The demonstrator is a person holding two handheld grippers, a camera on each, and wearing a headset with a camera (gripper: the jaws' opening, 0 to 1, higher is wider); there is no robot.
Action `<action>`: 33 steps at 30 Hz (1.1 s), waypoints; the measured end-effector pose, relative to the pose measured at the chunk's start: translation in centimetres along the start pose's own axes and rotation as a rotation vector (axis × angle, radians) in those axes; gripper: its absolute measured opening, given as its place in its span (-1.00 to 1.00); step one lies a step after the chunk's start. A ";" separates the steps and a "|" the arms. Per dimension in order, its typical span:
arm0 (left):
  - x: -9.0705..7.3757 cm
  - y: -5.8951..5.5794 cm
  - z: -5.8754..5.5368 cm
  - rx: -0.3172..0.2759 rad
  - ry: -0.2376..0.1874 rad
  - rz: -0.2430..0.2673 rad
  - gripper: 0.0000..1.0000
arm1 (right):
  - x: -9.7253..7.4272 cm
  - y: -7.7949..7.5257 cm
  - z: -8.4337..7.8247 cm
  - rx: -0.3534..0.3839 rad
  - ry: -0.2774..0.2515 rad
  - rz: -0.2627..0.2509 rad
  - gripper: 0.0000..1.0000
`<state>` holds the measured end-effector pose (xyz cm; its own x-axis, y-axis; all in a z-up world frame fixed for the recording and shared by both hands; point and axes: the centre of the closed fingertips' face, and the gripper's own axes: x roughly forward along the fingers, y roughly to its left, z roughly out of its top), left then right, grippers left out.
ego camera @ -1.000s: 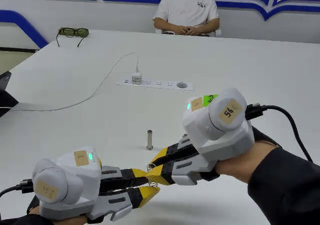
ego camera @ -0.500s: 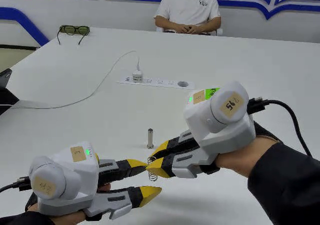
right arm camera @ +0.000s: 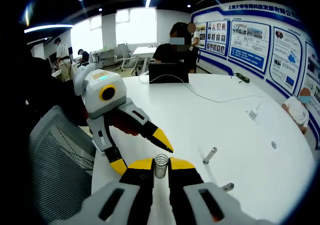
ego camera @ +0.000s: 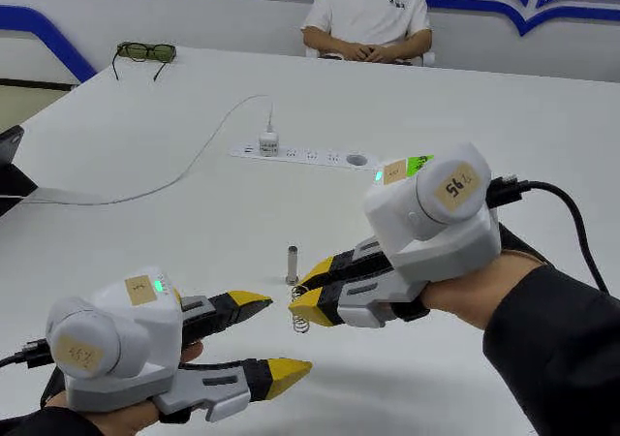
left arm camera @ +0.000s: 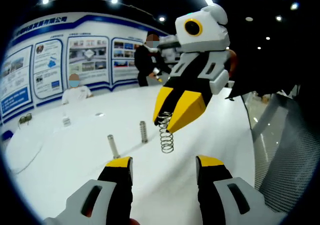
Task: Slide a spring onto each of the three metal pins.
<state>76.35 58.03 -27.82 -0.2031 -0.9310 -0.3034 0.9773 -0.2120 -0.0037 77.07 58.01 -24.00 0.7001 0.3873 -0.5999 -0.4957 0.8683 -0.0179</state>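
My right gripper (ego camera: 308,301) is shut on a small steel spring (ego camera: 300,321), which hangs from its yellow tips just above the white table. In the right gripper view the spring (right arm camera: 160,165) stands between the closed jaws. My left gripper (ego camera: 274,336) sits at the lower left, open and holding nothing, its tips a little short of the spring. From the left gripper view the spring (left arm camera: 166,133) dangles under the right gripper (left arm camera: 172,119). A bare metal pin (ego camera: 292,264) stands upright just behind the spring. Another pin (left arm camera: 143,131) wears a spring, next to the bare pin (left arm camera: 113,146).
A white power strip (ego camera: 302,157) with a plugged-in charger (ego camera: 268,144) and a trailing cable lies mid-table. Dark glasses (ego camera: 145,51) rest at the far left corner. A person (ego camera: 368,15) sits at the far edge. A mesh chair (right arm camera: 57,150) is near the table edge.
The left gripper has opened, let go of the spring and drawn back to the left. The right gripper keeps the spring and has edged up and right.
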 end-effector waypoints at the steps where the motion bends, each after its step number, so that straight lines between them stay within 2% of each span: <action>1: -0.1 0.1 0.0 -0.002 -0.002 0.004 0.05 | 0.0 -0.2 0.1 0.002 -0.002 -0.004 -0.77; 11: -0.2 0.5 -0.3 -0.020 -0.004 0.033 0.19 | -0.1 -1.9 0.8 0.008 -0.019 -0.039 -0.77; 22: -0.5 0.7 -0.6 -0.031 -0.002 0.045 0.21 | 0.0 -4.2 1.7 0.021 -0.038 -0.082 -0.77; 33: -0.6 0.8 -0.7 -0.041 -0.002 0.050 0.23 | 0.5 -7.2 2.4 0.048 -0.062 -0.160 -0.77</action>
<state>77.28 58.57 -28.29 -0.1538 -0.9409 -0.3018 0.9879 -0.1527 -0.0274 82.26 52.73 -22.25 0.7989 0.2601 -0.5424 -0.3514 0.9336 -0.0699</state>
